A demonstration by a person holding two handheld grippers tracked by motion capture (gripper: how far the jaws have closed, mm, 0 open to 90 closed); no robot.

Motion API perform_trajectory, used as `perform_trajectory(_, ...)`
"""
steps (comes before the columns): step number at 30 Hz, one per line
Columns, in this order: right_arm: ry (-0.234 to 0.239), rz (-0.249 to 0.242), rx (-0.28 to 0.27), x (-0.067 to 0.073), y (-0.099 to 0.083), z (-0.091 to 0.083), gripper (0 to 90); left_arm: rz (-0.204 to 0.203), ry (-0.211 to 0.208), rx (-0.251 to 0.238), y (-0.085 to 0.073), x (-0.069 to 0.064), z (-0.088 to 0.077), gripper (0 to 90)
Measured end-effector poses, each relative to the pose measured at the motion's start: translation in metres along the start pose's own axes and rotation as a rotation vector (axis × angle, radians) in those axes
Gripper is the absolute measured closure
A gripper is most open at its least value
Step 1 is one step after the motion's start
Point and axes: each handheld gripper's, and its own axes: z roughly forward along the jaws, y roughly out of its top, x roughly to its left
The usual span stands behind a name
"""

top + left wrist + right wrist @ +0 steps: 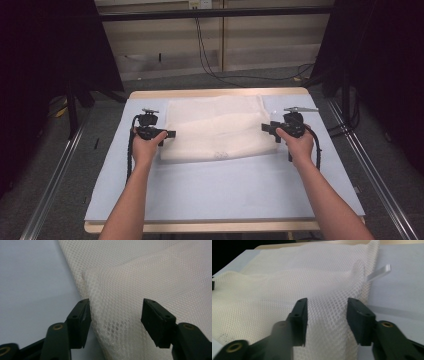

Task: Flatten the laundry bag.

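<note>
- Behind the tabletop [220, 200] runs a pale panelled wall with a black cable hanging down to a grey floor; dark curtains close off both sides, and metal rails lie along the floor at left and right.
- Over the wooden tabletop lies a light blue-grey sheet, its wood edge showing at the far and near ends.
- On the far half of that sheet lies a white mesh cloth [215, 127], folded into a rough rectangle of more than one layer.
- Left tool [170, 134] sits at the cloth's left edge; in the left gripper view its jaws stand apart with a raised fold of mesh [117, 315] between them, not yet pinched.
- Right tool [265, 127] sits at the cloth's right edge, likewise released, jaws straddling the mesh [327, 312] in the right gripper view; a thin white strip [380, 272] sticks out past the edge.
- My judgement: the step in hand is taking hold of both side edges, ahead of lifting or folding.
- Next, both tools would need to clench together and catch every layer, since slack mesh could slip or let only the top layer come up.
</note>
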Motion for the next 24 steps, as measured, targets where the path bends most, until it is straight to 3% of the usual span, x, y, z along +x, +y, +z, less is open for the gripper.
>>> perform_trajectory(1,0.005,-0.01,-0.002,0.001,0.0,-0.001,64.5,0.013,-0.004,0.011,0.001,-0.001,0.0,55.1)
perform_trajectory(2,0.005,-0.01,-0.002,0.001,0.0,-0.001,64.5,0.02,0.005,0.007,0.001,-0.002,0.0,55.1)
perform_trajectory(3,0.009,-0.004,-0.005,0.002,0.001,-0.003,68.2,0.027,0.001,0.011,0.001,-0.003,-0.001,64.9)
perform_trajectory(4,0.005,-0.003,-0.012,0.003,0.002,-0.005,73.9,0.032,-0.002,0.006,0.002,-0.004,-0.003,64.9)
perform_trajectory(8,0.008,-0.017,-0.027,0.003,0.004,-0.012,87.0,0.028,-0.012,-0.013,0.003,-0.006,-0.011,79.7)
perform_trajectory(13,0.013,-0.038,-0.065,0.004,0.001,-0.021,90.0,0.04,-0.018,-0.028,0.002,-0.007,-0.024,82.3)
perform_trajectory(20,0.01,-0.056,-0.074,-0.002,-0.011,-0.036,90.0,0.086,-0.027,-0.06,-0.003,-0.015,-0.045,83.1)
perform_trajectory(24,0.01,-0.081,-0.078,-0.003,-0.019,-0.047,90.0,0.087,-0.045,-0.086,-0.012,-0.018,-0.053,83.3)
